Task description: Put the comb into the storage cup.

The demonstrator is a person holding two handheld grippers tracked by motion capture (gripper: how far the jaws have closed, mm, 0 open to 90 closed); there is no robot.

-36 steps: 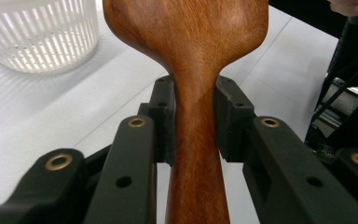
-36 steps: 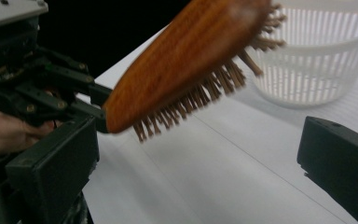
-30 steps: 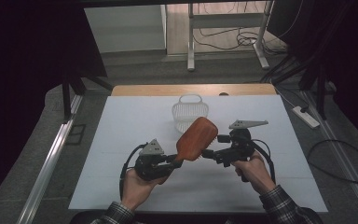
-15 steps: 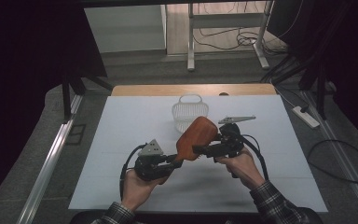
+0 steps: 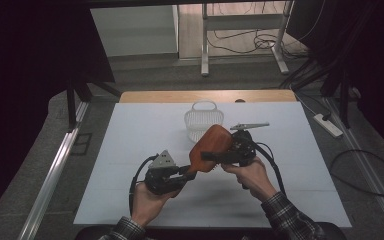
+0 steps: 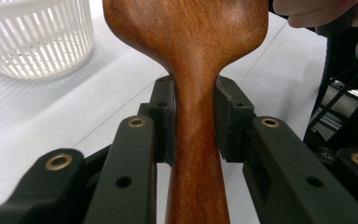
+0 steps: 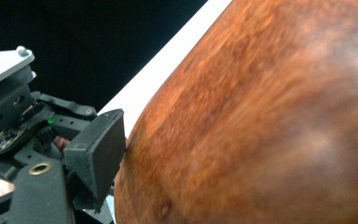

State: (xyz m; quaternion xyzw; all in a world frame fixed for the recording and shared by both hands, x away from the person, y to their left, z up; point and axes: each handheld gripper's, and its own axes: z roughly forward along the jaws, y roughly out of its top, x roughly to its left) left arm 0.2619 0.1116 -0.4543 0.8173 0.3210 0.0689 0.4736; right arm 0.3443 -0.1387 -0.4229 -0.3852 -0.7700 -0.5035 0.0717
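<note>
Item: broad reddish-brown wooden paddle with a narrow handle (image 5: 210, 148), held above the table between the two grippers, blade tilted up toward the far side.
Left gripper (image 6: 194, 116): jaws closed narrow on the paddle's handle neck, one pad pressed to each side; the handle runs down between the arms.
Right gripper (image 5: 211, 156): at the blade's near edge in the high view; its own view has one pad (image 7: 98, 150) touching the blade's edge, the other jaw hidden behind the wood, so whether it clamps cannot be told.
Nearby: white slatted plastic basket (image 5: 203, 120), standing just beyond the blade.
Surface: white table top (image 5: 130, 150).
Risk: the blade is wide and smooth; a jaw biting only its rim may slide off.
Risk: if the left grip loosens before the right is firm, the paddle would likely drop or swing into the basket.
</note>
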